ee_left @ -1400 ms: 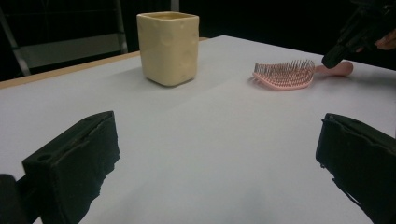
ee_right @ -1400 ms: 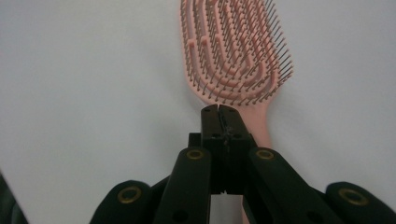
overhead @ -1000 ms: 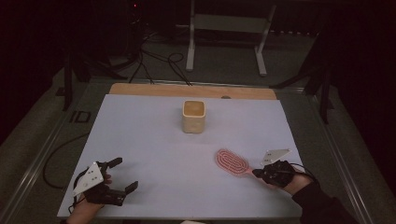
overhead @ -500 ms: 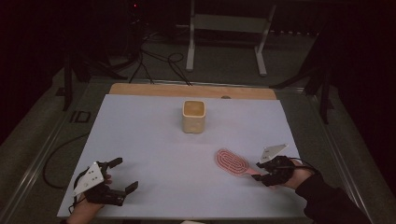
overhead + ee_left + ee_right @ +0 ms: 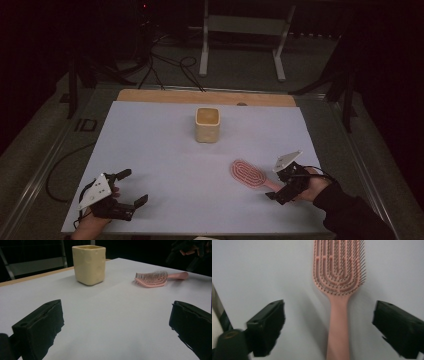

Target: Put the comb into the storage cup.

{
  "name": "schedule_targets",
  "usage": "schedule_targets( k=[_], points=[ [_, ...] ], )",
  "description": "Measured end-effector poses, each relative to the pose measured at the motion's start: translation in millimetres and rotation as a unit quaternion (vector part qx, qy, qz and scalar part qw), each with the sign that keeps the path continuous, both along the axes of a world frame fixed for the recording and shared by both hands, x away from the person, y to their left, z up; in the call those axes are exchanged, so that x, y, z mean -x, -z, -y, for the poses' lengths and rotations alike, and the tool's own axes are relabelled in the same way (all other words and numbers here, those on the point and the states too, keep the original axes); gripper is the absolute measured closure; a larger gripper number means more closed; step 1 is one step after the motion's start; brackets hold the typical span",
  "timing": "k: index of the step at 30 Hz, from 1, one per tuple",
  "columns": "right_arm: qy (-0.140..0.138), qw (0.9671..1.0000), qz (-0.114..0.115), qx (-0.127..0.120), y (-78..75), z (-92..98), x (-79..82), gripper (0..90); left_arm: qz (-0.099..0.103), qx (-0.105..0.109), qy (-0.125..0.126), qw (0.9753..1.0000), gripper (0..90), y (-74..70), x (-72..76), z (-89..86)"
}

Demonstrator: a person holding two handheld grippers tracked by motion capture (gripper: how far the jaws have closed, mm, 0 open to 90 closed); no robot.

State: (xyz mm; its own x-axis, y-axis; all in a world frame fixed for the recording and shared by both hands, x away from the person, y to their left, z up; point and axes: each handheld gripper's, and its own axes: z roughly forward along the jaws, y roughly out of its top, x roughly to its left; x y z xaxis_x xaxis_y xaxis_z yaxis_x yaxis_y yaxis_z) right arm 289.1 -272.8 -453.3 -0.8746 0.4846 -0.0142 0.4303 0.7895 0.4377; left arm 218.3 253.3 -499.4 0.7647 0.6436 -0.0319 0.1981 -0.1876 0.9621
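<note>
A pale lavender sheet covers the bench (image 5: 165, 150), bare wood showing along the far edge behind the cream square ceramic cup (image 5: 207, 124). The room around is dark: cables on the floor and a grey metal stand (image 5: 242, 30) beyond the cup. No readable writing anywhere. The pink plastic paddle hairbrush (image 5: 248, 173) lies bristles-up, nearer the person than the cup and off to its right. The right hand-held gripper (image 5: 282, 186) sits at the handle end, jaws spread wide either side of the handle, not touching it. The left hand-held gripper (image 5: 129, 187), near and left of the cup, is released too, grasping nothing.
</note>
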Motion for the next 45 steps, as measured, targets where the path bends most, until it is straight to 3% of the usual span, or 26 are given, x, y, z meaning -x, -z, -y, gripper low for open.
schedule_targets(
  k=[3,6,15,20,23,29,32,35,38,41,45],
  points=[
    [-0.001,0.9999,-0.007,0.012,1.0,-2.2,-2.3,8.5,-0.001,0.000,0.000,1.0000,0.0,0.1,0.1,0.0],
    [-0.002,0.9999,0.004,0.014,1.6,-2.5,-5.7,8.6,-0.001,-0.001,0.001,1.0000,0.0,0.1,-0.1,0.1],
    [-0.003,0.9999,0.005,0.016,2.5,-4.3,-16.4,10.8,-0.001,0.000,0.001,1.0000,0.0,0.1,0.1,0.0],
    [0.001,0.9995,0.000,0.033,5.9,-5.6,-19.5,10.8,0.000,0.000,0.001,1.0000,0.0,0.1,0.0,-0.1],
    [-0.004,0.9988,0.013,0.047,8.6,-6.8,-18.0,11.0,-0.001,-0.001,0.001,1.0000,0.0,0.1,0.1,0.0],
    [-0.005,0.9981,0.015,0.059,11.8,-10.3,-16.2,14.4,0.000,-0.001,0.001,1.0000,0.0,0.1,0.0,0.0],
    [-0.010,0.9979,0.012,0.063,12.4,-10.9,-16.2,18.0,-0.001,0.000,0.001,1.0000,0.0,0.2,0.0,0.1],
    [-0.009,0.9973,-0.010,0.073,14.8,-12.1,-18.4,22.4,-0.001,0.000,0.001,1.0000,0.0,0.3,-0.1,0.1],
    [-0.006,0.9969,-0.011,0.078,17.0,-13.5,-18.8,24.6,-0.001,0.000,0.001,1.0000,0.0,0.3,-0.1,0.1],
    [-0.001,0.9960,-0.027,0.085,19.5,-16.2,-20.6,28.4,-0.001,0.001,0.002,1.0000,0.0,0.4,-0.2,0.1],
    [-0.002,0.9948,-0.026,0.099,22.0,-19.7,-22.2,37.9,-0.001,0.000,0.001,1.0000,0.0,0.2,-0.1,0.0]
  ],
)
